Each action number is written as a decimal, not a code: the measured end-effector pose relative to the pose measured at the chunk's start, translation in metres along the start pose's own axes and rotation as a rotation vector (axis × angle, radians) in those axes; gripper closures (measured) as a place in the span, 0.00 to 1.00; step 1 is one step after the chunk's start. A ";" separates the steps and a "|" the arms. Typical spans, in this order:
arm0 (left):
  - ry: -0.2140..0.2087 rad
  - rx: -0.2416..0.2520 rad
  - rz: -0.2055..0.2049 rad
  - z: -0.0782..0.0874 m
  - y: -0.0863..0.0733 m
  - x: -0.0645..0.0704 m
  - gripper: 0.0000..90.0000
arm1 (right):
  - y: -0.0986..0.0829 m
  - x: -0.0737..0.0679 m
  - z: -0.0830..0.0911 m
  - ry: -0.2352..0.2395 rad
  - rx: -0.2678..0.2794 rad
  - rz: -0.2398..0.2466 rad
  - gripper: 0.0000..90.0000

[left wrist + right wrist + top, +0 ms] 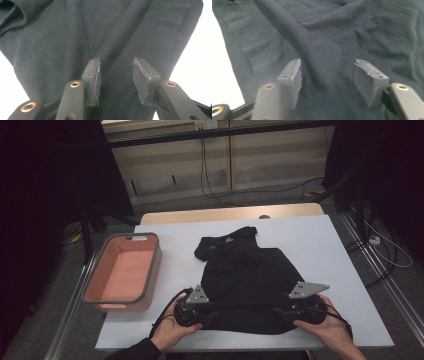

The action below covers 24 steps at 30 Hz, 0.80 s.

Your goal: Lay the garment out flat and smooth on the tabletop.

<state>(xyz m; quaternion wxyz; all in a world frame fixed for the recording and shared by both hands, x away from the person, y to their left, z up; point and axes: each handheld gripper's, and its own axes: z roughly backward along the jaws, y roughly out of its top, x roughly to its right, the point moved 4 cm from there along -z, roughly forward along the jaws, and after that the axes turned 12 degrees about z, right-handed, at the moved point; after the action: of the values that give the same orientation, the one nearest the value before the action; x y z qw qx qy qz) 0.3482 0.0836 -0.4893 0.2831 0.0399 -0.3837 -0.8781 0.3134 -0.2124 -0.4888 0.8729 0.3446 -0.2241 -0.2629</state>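
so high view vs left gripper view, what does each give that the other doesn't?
High view: the white table, the pink bin left of the garment, both hands at the near hem, the right gripper, cables on the floor behind. Left gripper view: the left gripper jaws standing open, their pads frayed, with fabric lying between them. Both: the black garment on the white tabletop, and the left gripper at its near edge.
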 end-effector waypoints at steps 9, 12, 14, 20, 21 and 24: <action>-0.056 -0.035 -0.003 -0.004 -0.003 0.001 0.92 | -0.001 -0.004 -0.011 0.078 -0.049 -0.006 0.81; -0.031 -0.041 0.005 -0.003 -0.004 0.004 1.00 | -0.001 -0.005 -0.010 0.098 -0.053 -0.028 0.98; -0.037 -0.044 0.015 -0.002 -0.005 0.004 1.00 | -0.001 -0.007 -0.009 0.094 -0.055 -0.026 0.99; -0.069 -0.075 0.037 0.007 -0.012 0.009 1.00 | -0.003 -0.017 -0.002 0.085 -0.073 -0.011 0.99; -0.077 -0.074 0.041 0.008 -0.014 0.011 1.00 | -0.004 -0.019 -0.001 0.087 -0.075 -0.006 0.99; -0.085 -0.085 0.039 0.012 -0.019 0.015 1.00 | -0.006 -0.027 0.004 0.089 -0.082 0.002 0.99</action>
<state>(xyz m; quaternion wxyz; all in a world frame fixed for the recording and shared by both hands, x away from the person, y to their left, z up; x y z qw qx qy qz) 0.3233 0.0939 -0.4918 0.2851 -0.0169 -0.3586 -0.8887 0.2885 -0.2009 -0.4960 0.8956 0.3198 -0.1743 -0.2554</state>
